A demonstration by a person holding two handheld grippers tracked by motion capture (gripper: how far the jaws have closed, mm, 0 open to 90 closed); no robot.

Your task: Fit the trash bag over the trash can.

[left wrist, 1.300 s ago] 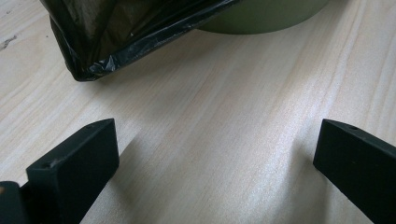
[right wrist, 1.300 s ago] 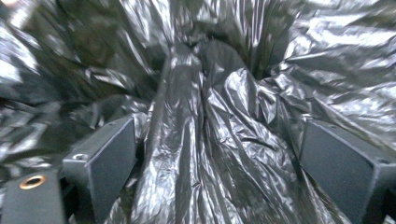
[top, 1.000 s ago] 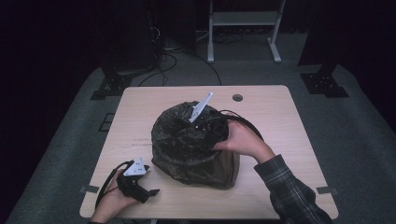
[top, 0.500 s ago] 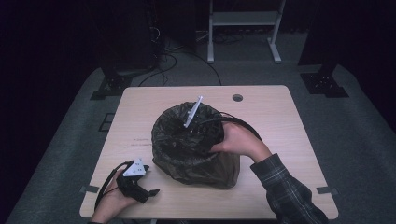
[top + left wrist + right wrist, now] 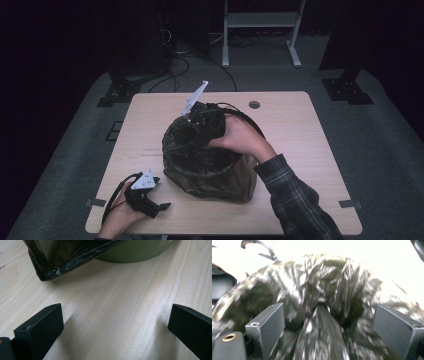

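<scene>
bin liner [image 5: 200,160] lines the bin [image 5: 235,182] mid counter [image 5: 300,130]. ur right tongs [image 5: 328,322] gape wide just above its crumpled plastic. left tongs [image 5: 115,327] spread apart too, w/ bare wood btwn them.

Lined bin [image 5: 210,167] mid-table [image 5: 300,140]; left gripper [image 5: 145,195] before it leftward, right gripper [image 5: 207,120] at its far rim.

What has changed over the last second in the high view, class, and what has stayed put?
The right tongs, jaws apart, have shifted slightly toward the far rim of the black bag, their grey plate tilting up. The left tongs, open on the table, and the bin have stayed put.
</scene>
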